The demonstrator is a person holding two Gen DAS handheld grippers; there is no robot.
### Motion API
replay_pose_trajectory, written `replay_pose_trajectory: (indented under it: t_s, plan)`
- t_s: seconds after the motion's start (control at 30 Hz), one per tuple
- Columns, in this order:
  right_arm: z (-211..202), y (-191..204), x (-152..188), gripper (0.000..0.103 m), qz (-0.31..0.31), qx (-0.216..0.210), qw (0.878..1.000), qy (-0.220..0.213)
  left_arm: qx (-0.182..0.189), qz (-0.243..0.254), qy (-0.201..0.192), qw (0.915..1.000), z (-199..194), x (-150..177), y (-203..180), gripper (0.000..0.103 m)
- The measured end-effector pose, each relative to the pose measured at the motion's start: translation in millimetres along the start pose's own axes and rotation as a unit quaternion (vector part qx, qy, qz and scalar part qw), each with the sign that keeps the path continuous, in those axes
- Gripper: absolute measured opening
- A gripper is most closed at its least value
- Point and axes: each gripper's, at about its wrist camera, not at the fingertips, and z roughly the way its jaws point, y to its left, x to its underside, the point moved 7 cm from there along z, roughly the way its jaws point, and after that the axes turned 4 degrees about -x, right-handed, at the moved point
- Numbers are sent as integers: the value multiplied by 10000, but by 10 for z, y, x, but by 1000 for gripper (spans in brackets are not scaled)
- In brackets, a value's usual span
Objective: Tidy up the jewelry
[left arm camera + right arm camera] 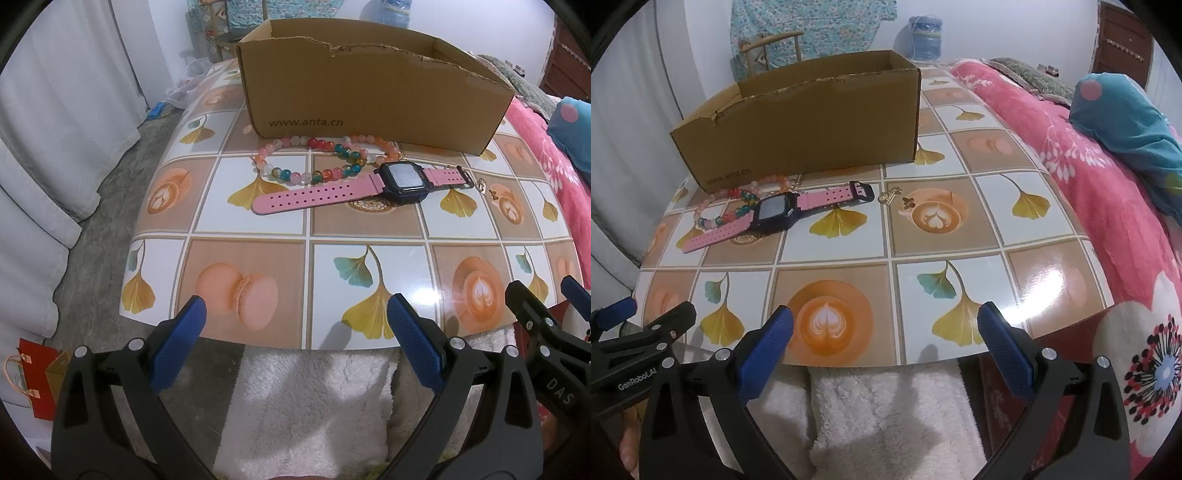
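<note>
A pink-strapped watch (369, 184) with a dark square face lies on the patterned table (258, 229), just in front of an open cardboard box (369, 99). A string of coloured beads (314, 157) lies between watch and box. Two small gold charms (484, 186) lie right of the watch. The same watch (775, 216), beads (738, 201), charms (892, 197) and box (801, 133) show in the right wrist view. My left gripper (295, 325) is open and empty at the table's near edge. My right gripper (886, 332) is open and empty beside it, to its right.
A pink floral blanket (1089, 177) and a teal pillow (1126, 122) lie along the table's right side. A white fluffy rug (306, 406) lies below the near edge. A red paper bag (37, 376) stands on the floor at left. White curtains (55, 129) hang at left.
</note>
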Motion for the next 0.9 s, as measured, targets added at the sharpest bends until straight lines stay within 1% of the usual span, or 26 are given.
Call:
replay_pose_trajectory:
  t_s: [0.9]
  plan:
    - [20,-3,15,97,-33,23,10000,34,5,-7,6,10000,6,-7,9,95]
